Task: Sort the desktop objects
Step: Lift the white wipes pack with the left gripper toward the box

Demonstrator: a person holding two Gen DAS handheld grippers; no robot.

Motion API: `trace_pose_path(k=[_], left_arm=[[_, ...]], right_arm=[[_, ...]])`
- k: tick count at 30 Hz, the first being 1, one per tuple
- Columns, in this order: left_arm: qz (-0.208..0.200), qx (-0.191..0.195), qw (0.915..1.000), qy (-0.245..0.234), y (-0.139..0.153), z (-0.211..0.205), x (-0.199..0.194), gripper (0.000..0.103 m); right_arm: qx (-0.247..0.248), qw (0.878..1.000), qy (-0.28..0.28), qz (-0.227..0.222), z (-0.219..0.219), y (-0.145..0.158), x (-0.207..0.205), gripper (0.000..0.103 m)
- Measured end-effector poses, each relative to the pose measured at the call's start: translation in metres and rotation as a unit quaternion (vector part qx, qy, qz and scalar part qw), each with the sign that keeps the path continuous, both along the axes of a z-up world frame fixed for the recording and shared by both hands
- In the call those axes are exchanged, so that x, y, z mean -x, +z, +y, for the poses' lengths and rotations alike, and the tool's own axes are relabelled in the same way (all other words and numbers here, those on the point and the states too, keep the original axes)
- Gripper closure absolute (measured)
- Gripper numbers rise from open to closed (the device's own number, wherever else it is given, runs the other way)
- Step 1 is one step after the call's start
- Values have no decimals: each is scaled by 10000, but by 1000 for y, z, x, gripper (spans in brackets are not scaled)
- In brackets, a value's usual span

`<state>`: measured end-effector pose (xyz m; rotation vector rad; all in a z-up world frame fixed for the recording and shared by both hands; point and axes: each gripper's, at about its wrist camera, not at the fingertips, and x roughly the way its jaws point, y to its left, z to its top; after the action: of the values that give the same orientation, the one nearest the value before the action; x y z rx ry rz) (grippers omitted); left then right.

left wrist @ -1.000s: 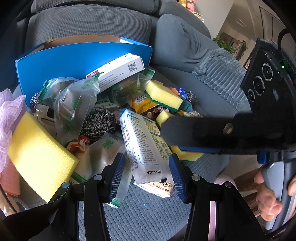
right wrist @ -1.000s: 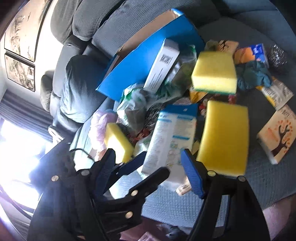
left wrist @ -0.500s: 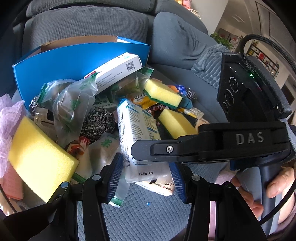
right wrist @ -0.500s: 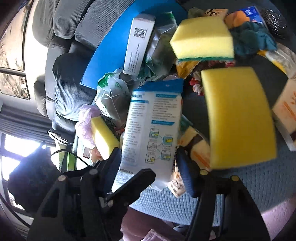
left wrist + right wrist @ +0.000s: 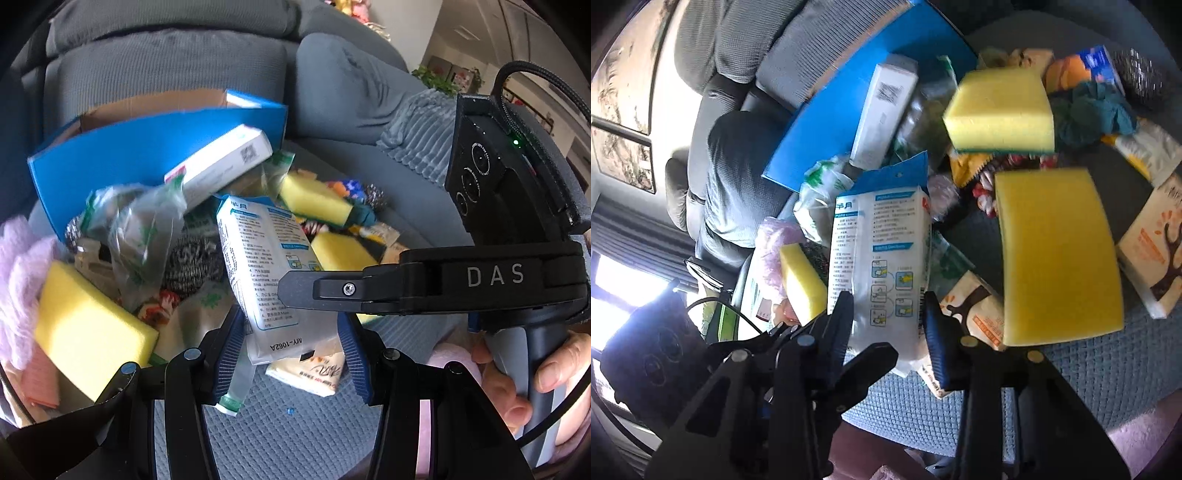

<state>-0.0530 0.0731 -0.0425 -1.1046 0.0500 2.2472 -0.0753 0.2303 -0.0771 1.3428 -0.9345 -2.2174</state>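
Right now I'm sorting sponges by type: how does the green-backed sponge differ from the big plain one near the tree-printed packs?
The green-backed sponge has a dark green scouring layer; the plain sponge shows only yellow. The green-backed sponge sits propped on the pile; the plain sponge lies lower, nearer the camera, and looks larger. Both are yellow rectangular foam blocks.

My two tongs flank white-and-blue printed packet; steel-wool scourer left of it, blue cardboard box behind, big yellow sponge right.
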Motion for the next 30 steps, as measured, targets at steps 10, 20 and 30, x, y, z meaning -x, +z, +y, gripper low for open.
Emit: trace_pose_path(k=[10,20,30], left_arm=[[401,-38,9992,-46,38,6,7,51],[857,-27,9963,64,79,0,43,51],[1161,15,9929,242,102,-9,97,51]], right_arm=[[-48,9987,-40,502,6,39,3,66],[-51,9942,74,1069,-5,83,43,66],[-130,9885,169,1500,-15,114,99,66]])
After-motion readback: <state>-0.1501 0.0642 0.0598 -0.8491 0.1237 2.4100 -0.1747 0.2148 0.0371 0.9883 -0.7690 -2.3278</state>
